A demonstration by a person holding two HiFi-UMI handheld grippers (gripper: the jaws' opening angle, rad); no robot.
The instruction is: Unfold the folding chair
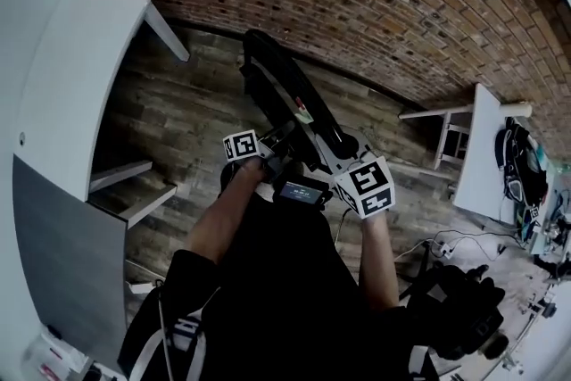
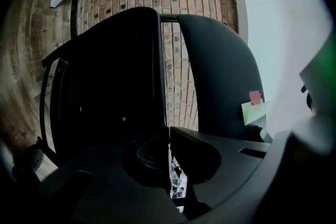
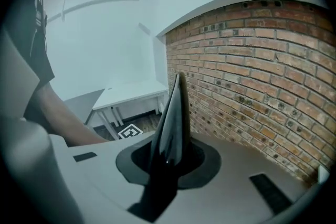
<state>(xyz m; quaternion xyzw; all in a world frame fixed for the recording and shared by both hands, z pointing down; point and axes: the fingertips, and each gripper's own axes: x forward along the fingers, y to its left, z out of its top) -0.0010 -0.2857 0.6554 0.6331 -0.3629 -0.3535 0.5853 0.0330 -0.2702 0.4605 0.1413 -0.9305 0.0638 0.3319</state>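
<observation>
A black folding chair (image 1: 284,89) is directly in front of the person, over a wooden floor (image 1: 178,116) beside a brick wall (image 1: 357,4). The left tool (image 2: 169,136), almost closed, pinches the thin edge of one chair panel. The right tool (image 3: 169,155) clamps another panel's edge.

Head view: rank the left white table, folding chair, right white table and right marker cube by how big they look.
1. left white table, though it is nearest the camera.
2-3. folding chair and right white table: too alike to rank.
4. right marker cube.
</observation>
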